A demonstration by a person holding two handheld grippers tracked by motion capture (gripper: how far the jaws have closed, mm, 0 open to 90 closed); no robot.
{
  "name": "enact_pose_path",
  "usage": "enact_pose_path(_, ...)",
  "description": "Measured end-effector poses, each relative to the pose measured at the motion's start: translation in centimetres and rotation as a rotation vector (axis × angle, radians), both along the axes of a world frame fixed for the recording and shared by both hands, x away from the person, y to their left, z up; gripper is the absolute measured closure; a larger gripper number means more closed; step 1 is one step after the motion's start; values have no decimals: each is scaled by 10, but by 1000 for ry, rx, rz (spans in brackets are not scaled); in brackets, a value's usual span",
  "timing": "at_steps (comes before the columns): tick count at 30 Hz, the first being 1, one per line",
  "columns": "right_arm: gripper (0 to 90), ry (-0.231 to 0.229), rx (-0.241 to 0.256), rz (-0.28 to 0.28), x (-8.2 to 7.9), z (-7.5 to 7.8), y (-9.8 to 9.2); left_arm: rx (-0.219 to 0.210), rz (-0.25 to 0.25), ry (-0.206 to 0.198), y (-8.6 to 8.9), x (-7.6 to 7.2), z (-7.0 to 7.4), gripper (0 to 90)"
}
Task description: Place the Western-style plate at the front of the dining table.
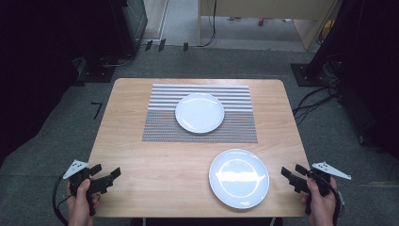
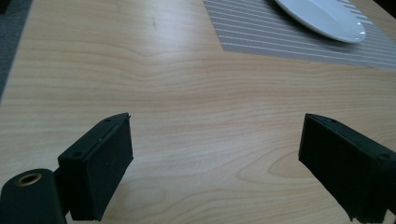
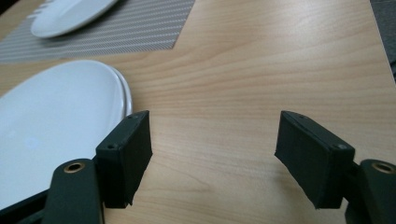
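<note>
White plate (image 1: 239,178) lies flat on the table's near right.

Left gripper (image 1: 107,173) at the table's (image 1: 141,155) near left corner, jaws spread wide, bare tabletop between and ahead of them. Placemat (image 2: 289,37) far ahead and to the right of those jaws, far plate (image 2: 322,18) on it. Right gripper (image 1: 292,173) at the table's near right edge, jaws spread wide, bare tabletop between them. Near plate (image 3: 51,126) just left of the right gripper's left jaw, directly on the table, not between the jaws. Far plate (image 3: 65,16) well ahead and left of those jaws, on the placemat (image 3: 135,28). In the high view, near plate (image 1: 239,178) sits nearer the person than the placemat (image 1: 160,127), off its near right corner; far plate (image 1: 200,112) at the mat's middle.
</note>
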State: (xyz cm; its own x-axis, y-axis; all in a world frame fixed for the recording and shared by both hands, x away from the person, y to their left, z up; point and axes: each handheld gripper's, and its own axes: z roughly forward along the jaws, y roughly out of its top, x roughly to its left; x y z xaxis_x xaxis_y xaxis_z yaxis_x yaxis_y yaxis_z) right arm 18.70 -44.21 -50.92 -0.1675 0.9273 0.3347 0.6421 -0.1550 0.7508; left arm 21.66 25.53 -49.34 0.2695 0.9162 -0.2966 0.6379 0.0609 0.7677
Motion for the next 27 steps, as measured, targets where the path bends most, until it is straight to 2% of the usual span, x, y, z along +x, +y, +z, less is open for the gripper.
enact_pose_path(6,262,16,-87,1,-2,-6,3,64,56,5,11,-16,-13,97)
enact_pose_path(8,262,21,-120,0,-1,-8,5,103,65,13,12,-19,-18,97)
enact_pose_path(10,262,29,-142,3,0,-10,7,132,65,25,10,-20,-21,97)
enact_pose_path(14,261,38,-185,5,2,-12,11,169,69,22,6,-19,-22,97)
enact_pose_path(16,259,35,-204,4,2,-13,12,205,68,33,2,-18,-24,98)
enact_pose_path(21,201,28,-318,33,5,-15,21,302,69,28,-6,-17,-26,98)
enact_pose_path(22,194,30,-322,35,5,-15,22,318,74,26,-9,-16,-26,98)
enact_pose_path(27,176,31,-322,41,6,-16,23,314,83,16,-10,-13,-28,88)
